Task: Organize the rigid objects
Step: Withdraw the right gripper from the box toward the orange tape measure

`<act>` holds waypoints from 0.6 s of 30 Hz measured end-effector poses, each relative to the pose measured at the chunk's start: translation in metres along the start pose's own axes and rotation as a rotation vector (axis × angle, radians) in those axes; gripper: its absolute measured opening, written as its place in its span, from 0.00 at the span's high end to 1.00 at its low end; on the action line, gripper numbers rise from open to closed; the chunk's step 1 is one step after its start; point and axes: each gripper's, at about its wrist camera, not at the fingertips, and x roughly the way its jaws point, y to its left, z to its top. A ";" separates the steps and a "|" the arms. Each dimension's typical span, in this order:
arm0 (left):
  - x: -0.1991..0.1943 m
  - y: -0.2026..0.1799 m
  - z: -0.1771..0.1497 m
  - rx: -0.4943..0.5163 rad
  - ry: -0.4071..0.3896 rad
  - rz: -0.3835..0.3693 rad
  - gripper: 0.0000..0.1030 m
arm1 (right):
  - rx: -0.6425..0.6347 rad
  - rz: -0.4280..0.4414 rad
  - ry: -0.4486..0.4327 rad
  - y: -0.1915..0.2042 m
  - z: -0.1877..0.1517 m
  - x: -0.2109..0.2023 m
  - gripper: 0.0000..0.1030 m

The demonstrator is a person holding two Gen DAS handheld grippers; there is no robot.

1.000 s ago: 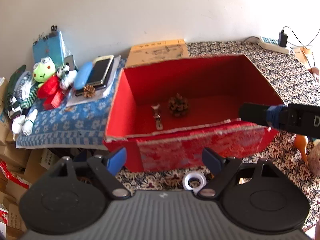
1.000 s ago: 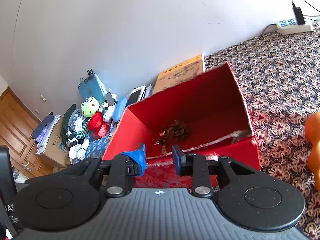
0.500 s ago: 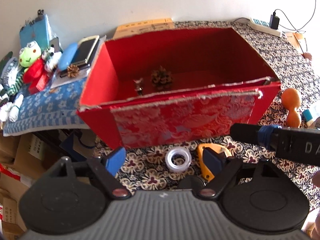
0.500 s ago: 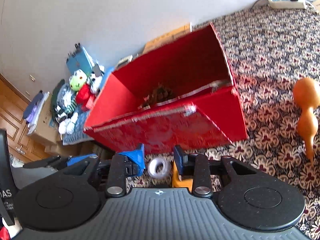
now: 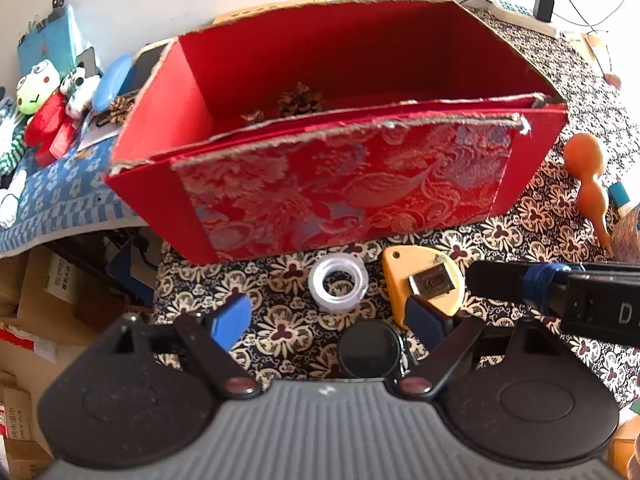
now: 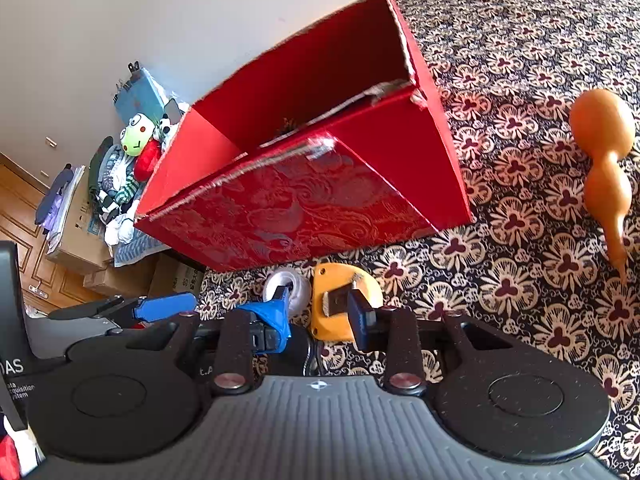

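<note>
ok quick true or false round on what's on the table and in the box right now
1. A pine cone lies inside the red box. True.
2. The clear tape roll is in the box. False: it sits on the patterned cloth in front of the box.
3. The left tongs are open and empty. True.
4. The orange gourd is held by the right tongs. False: it lies apart on the cloth.

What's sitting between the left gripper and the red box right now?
In the left wrist view, a clear tape roll lies on the patterned cloth between the left gripper and the red box, with nothing else there.
</note>
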 end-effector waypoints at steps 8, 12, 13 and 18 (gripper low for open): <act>0.007 -0.011 -0.002 0.026 0.024 -0.010 0.16 | 0.039 -0.006 0.015 -0.014 -0.007 -0.001 0.85; 0.011 -0.016 -0.003 0.038 0.035 -0.018 0.16 | 0.056 -0.006 0.012 -0.021 -0.009 -0.004 0.85; 0.012 -0.017 -0.004 0.042 0.037 -0.020 0.16 | 0.060 -0.006 0.011 -0.022 -0.009 -0.005 0.85; 0.014 -0.025 -0.008 0.063 0.037 -0.042 0.16 | 0.102 0.001 0.007 -0.033 -0.011 -0.006 0.85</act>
